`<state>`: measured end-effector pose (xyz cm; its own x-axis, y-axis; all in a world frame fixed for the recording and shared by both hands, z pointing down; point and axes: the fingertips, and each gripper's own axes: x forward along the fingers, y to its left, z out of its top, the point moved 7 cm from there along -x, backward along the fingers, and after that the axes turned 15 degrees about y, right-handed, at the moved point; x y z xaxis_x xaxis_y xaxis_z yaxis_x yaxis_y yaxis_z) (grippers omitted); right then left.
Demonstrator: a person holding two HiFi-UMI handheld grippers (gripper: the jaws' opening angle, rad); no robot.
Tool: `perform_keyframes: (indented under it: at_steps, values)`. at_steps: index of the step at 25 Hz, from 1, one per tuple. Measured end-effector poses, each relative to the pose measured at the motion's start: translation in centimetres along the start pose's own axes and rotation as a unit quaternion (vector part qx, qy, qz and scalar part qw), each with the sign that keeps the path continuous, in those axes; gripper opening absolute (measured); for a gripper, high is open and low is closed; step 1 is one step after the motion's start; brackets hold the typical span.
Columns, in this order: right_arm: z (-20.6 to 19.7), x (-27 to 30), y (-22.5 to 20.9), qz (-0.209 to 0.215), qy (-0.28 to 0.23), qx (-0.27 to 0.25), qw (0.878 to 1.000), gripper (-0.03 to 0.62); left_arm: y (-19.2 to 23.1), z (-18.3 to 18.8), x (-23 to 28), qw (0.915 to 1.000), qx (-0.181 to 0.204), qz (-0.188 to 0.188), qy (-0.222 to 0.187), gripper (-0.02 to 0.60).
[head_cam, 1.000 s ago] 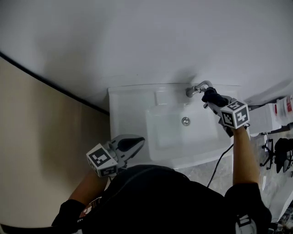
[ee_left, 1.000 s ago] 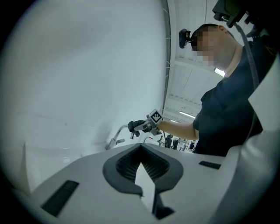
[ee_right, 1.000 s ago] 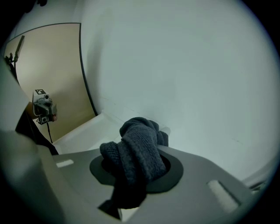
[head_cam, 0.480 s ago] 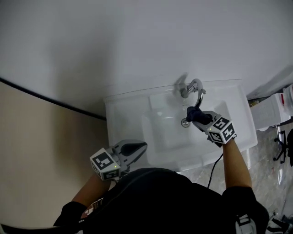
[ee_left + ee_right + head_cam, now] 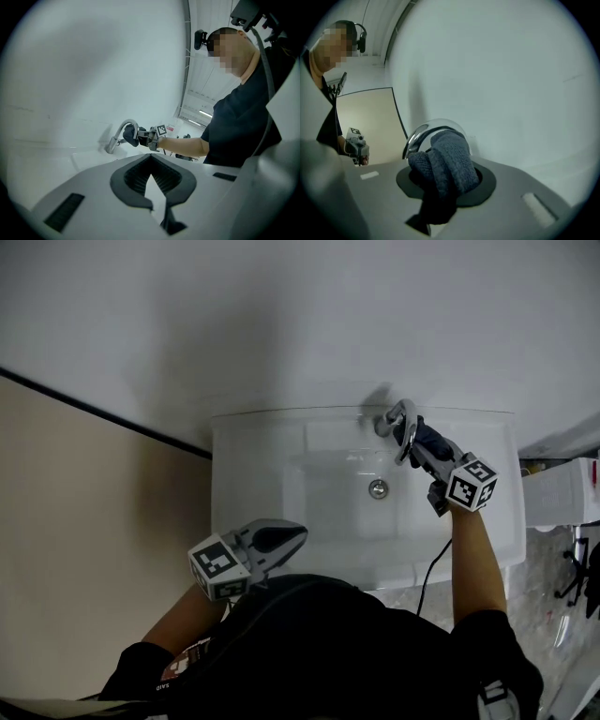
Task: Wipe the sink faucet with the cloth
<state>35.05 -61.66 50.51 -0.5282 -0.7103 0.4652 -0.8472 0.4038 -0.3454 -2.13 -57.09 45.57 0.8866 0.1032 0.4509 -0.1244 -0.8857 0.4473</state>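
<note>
Above the basin, head view: a white glazed rectangular sink (image 5: 253, 474) is set against a pale wall (image 5: 300, 324), with a small round metal drain (image 5: 378, 488) in its bowl. At the rear rim stands a curved, polished chrome faucet (image 5: 397, 418). The right gripper (image 5: 419, 440), forearm stretched forward over the bowl, presses a dark blue-grey knitted cloth (image 5: 429, 441) against the spout's arch. The left gripper (image 5: 296, 534) is held low near the person's torso, at the sink's front edge.

Left gripper view: ribbed black pads (image 5: 136, 176) meet at the tips, with nothing between them; faucet and cloth show far off.

Right gripper view: jaws clamp the bunched, coarse-knit cloth, which lies against the gleaming chrome arch.
</note>
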Motion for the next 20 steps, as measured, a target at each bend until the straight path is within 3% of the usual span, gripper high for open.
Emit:
perform_keyframes:
  at_steps: [4,11,17,20]
  values:
    - [1.6,2.5,-1.0,0.035,-0.032,0.017,0.999,0.101,-0.6,-0.4,0.5,0.9993,-0.026,0.027,-0.005,0.000]
    - [1.5,4.9,-2.2,0.047,-0.024,0.034,0.998,0.101,-1.7,-1.5,1.2,0.9965,-0.056,0.062,-0.013,0.000]
    - [-1.3,8.1,-2.9,0.023,0.050,0.045,0.998,0.100,-1.6,-2.1,1.3,0.9952,-0.071,0.064,-0.022,0.000]
    - [-2.1,8.8,-3.3,0.031,0.066,0.070,0.995,0.100,-1.5,-2.2,1.4,0.9948,-0.079,0.057,-0.029,0.000]
